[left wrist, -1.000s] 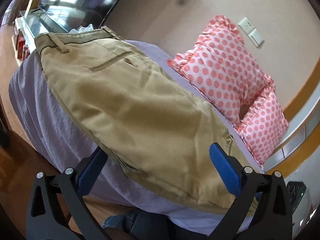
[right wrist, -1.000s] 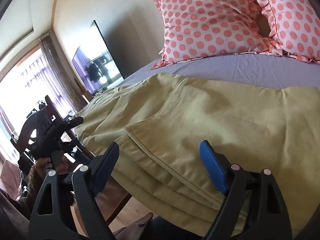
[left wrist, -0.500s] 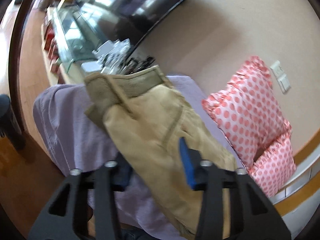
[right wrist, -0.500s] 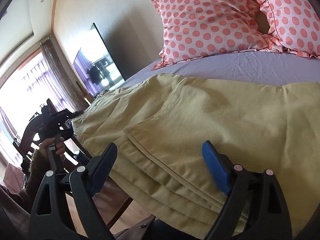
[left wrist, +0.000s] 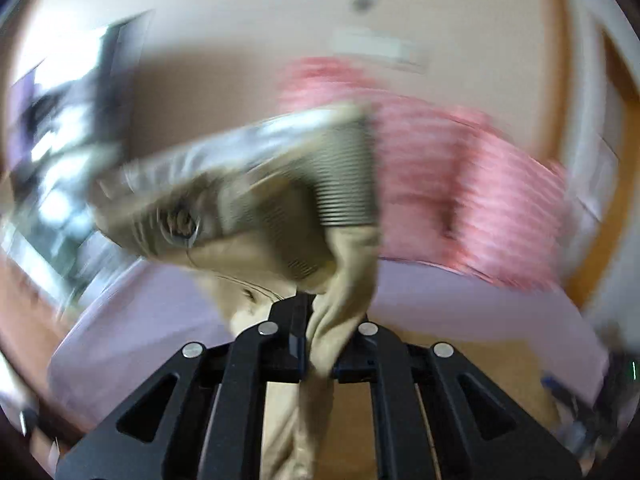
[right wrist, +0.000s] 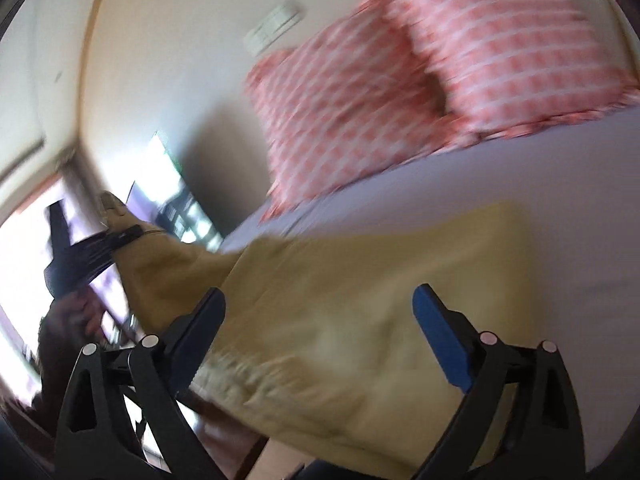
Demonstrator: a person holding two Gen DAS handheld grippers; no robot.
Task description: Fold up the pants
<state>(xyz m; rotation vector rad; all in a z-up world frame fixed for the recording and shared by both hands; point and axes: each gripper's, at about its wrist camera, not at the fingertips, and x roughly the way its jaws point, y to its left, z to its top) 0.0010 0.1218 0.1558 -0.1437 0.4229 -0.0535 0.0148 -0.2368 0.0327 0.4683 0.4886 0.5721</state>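
The khaki pants [right wrist: 360, 300] lie on the bed's lilac sheet [right wrist: 560, 208]. My left gripper [left wrist: 320, 332] is shut on the waist end of the pants [left wrist: 280, 216] and holds it lifted; the elastic waistband and a button show, blurred. In the right wrist view the left gripper [right wrist: 116, 236] holds that end up at the left. My right gripper [right wrist: 316, 316] is open, its fingers on either side of the pants' leg end near the bed's front edge, gripping nothing.
Two pink polka-dot pillows [right wrist: 420, 80] lean on the wall at the head of the bed. A TV [left wrist: 68, 120] and a bright window [right wrist: 24, 272] are to the left. A wall switch [right wrist: 276, 24] sits above the pillows. Both views are blurred.
My left gripper has shut on the waistband and lifted it off the bed, swinging toward the pillows. My right gripper stays open over the leg end and has tilted.
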